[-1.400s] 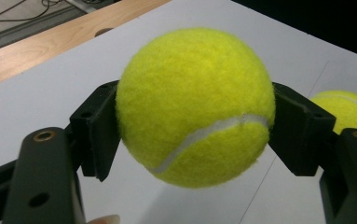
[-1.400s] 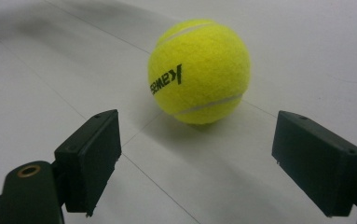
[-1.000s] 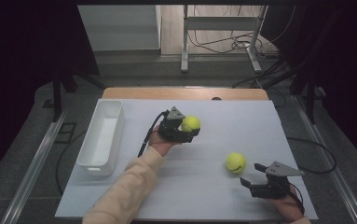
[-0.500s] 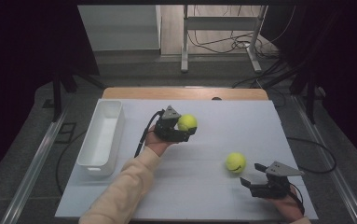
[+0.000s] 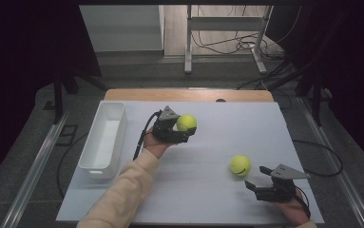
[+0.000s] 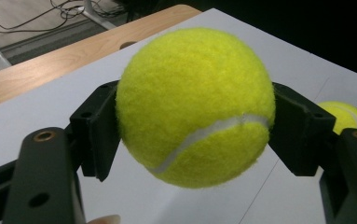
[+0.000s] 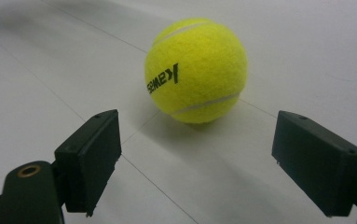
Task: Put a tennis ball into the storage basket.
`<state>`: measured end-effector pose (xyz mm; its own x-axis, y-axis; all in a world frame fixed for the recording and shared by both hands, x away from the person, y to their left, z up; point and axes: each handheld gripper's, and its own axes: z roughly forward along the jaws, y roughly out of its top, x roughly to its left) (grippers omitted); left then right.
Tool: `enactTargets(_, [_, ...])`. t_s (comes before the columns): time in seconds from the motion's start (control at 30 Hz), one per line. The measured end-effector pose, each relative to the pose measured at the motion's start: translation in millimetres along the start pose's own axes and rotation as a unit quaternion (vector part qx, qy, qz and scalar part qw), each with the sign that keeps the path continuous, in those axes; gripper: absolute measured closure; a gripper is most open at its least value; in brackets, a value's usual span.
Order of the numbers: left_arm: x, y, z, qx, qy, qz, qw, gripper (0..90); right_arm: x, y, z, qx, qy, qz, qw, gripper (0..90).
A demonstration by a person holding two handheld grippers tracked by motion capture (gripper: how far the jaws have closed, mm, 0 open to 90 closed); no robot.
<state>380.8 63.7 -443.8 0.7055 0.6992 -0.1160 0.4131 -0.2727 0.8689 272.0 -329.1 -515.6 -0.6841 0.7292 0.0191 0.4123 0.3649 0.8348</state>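
Observation:
My left gripper is shut on a yellow tennis ball, held a little above the white table top near its middle. In the left gripper view that ball sits squeezed between both black jaws. A second tennis ball lies on the table at the right. My right gripper rests just behind it at the front right, open. In the right gripper view this ball, with black lettering, lies a short way beyond the wide-apart jaws, touching neither.
A white rectangular bin stands along the table's left side. A wooden strip runs along the far edge. Beyond it are a metal table frame and cables on the floor. The second ball also shows past the left gripper's jaw.
My left gripper with its ball has shifted slightly to the left and away from me. The right gripper and the ball in front of it have stayed put.

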Motion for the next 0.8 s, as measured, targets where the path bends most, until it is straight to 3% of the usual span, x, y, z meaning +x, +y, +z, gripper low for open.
enactTargets(0.8, [9.0,1.5,-18.2,-0.017,0.012,-0.007,0.9998,26.5,-0.2,0.1,0.0,0.0,-0.001,0.0,1.0,16.1])
